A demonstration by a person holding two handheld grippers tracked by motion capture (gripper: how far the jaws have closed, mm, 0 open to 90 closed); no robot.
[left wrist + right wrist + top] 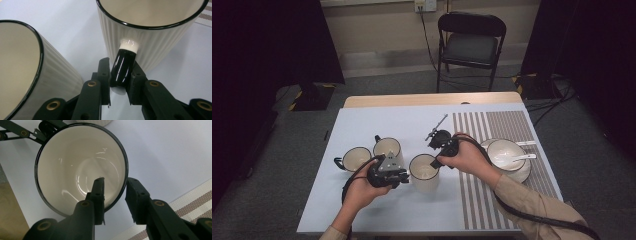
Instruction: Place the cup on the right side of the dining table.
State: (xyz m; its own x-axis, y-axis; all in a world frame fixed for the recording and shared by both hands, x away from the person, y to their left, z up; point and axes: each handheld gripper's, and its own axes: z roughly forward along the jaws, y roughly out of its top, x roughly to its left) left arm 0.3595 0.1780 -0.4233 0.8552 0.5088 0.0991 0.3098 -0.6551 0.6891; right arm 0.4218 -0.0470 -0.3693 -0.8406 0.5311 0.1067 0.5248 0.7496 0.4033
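A cream ribbed mug (424, 173) with a black rim stands in the middle of the pale blue table cover (377, 125). My left gripper (398, 175) comes at it from the left and is shut on its black handle (123, 67), just below the mug's wall (150, 37). My right gripper (435, 162) reaches in from the right and straddles the rim of the same mug (75, 165). One finger is inside the cup and the other outside, and a gap shows between the inner finger and the wall. In the right gripper view, the left gripper (37, 131) appears at the far rim.
Two more cream mugs (357, 157) (387, 146) stand left of the held one; the nearer mug (25, 75) is close beside my left gripper. A bowl on a plate (504, 152) with white spoons sits on the striped mat (492, 130). A black chair (469, 42) stands beyond the table.
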